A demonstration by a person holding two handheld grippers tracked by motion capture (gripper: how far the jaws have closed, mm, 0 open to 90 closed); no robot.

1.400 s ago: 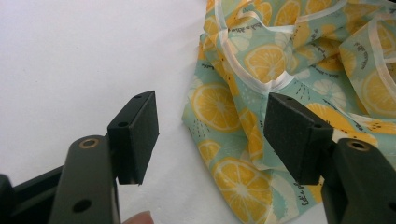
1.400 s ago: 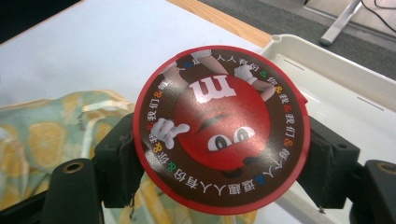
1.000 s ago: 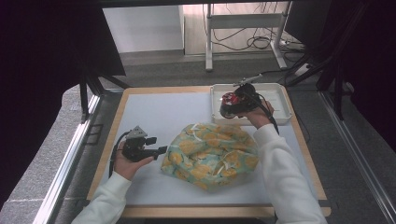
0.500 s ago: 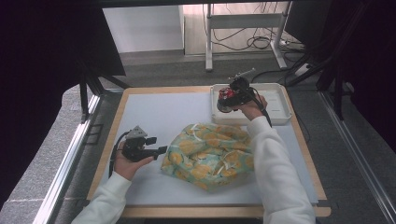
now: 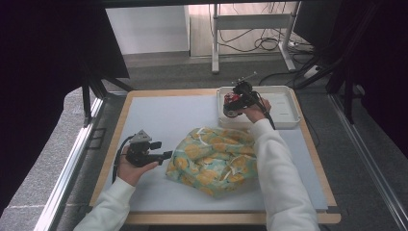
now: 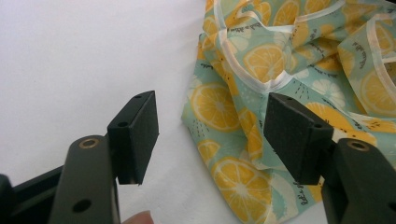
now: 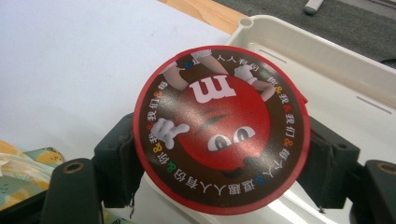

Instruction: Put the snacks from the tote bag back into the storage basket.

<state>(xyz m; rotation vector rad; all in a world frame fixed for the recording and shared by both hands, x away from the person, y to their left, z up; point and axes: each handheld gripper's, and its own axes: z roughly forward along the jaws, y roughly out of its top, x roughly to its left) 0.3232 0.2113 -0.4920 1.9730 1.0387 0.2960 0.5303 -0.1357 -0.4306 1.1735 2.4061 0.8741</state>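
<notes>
Right gripper view has the right gripper (image 7: 224,154) pinching a round red candy tin (image 7: 222,126) over the white tray (image 5: 288,115) at two o'clock, not yet set down, while the left gripper (image 6: 212,133), spread and empty, waits beside the lemon-print cloth (image 5: 214,159) at centre.

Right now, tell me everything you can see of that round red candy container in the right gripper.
The candy container is round, with a red rim and a dark brown printed face showing a red cartoon candy character, a white letter m and a ring of small multicoloured characters. The face looks glossy; its material I cannot tell. The right gripper is clamped on it, one black pad pressing each side, holding it over the near-left corner of the white tray, face tilted toward the camera. Nothing else touches it; its underside is hidden.
</notes>
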